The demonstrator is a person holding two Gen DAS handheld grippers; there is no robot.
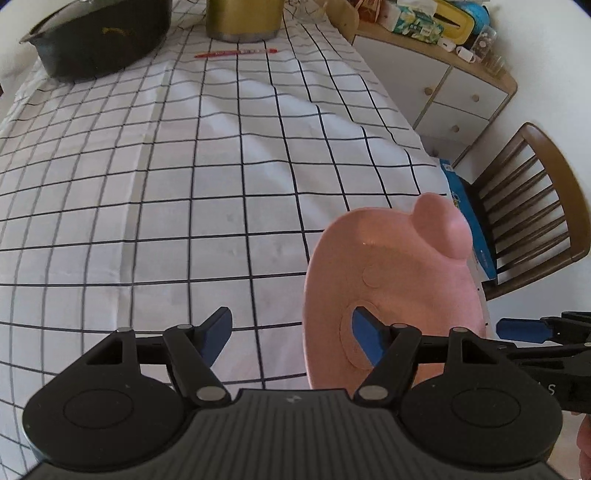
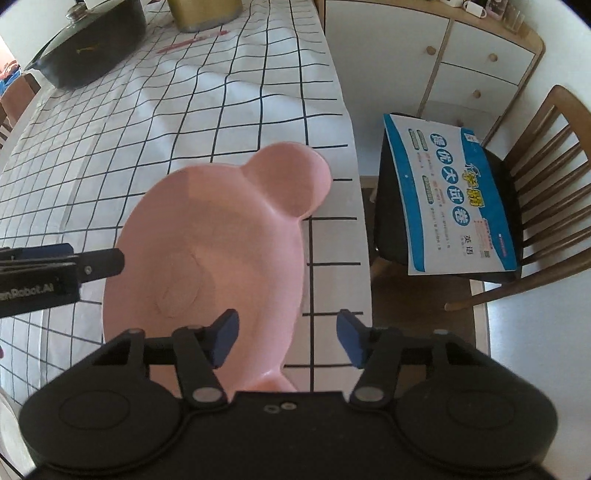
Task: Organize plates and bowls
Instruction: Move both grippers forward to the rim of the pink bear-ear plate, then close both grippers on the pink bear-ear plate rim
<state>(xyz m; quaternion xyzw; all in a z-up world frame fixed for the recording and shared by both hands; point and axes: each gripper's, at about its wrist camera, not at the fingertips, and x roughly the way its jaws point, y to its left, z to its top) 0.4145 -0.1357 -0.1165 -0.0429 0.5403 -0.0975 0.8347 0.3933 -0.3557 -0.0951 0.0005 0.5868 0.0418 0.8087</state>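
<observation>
We see a pink plate (image 2: 207, 251) with two round ears lying on the checked cloth (image 1: 184, 166) near the table's right edge. In the right wrist view it fills the middle, one ear at 12 o'clock of its body and the other at 6 o'clock, half hidden under our right gripper (image 2: 287, 338).

Our right gripper's blue pads stand apart. The left pad (image 2: 225, 338) hangs over the plate's near rim; the right pad (image 2: 351, 339) is over bare cloth beside it. Neither pad presses on the plate, so the fingers are released, with the plate's rim between them.

In the left wrist view the plate sits at 4 o'clock. Our left gripper (image 1: 291, 341) is released too: its left pad (image 1: 218, 336) is over cloth and its right pad (image 1: 365, 338) shows in front of the plate's inner face. Whether that pad touches the plate we cannot tell.

At 11 o'clock on the far cloth sits a black pot (image 1: 99, 40) with a glass lid, at 12 o'clock a gold can (image 1: 243, 18), and just before it a red pen (image 1: 236, 52).

Off the table at 3 o'clock in the right view stands a chair (image 2: 535, 206) with a blue booklet (image 2: 447, 199) on its seat. Behind it at 1 o'clock is a white cabinet (image 2: 472, 62).
</observation>
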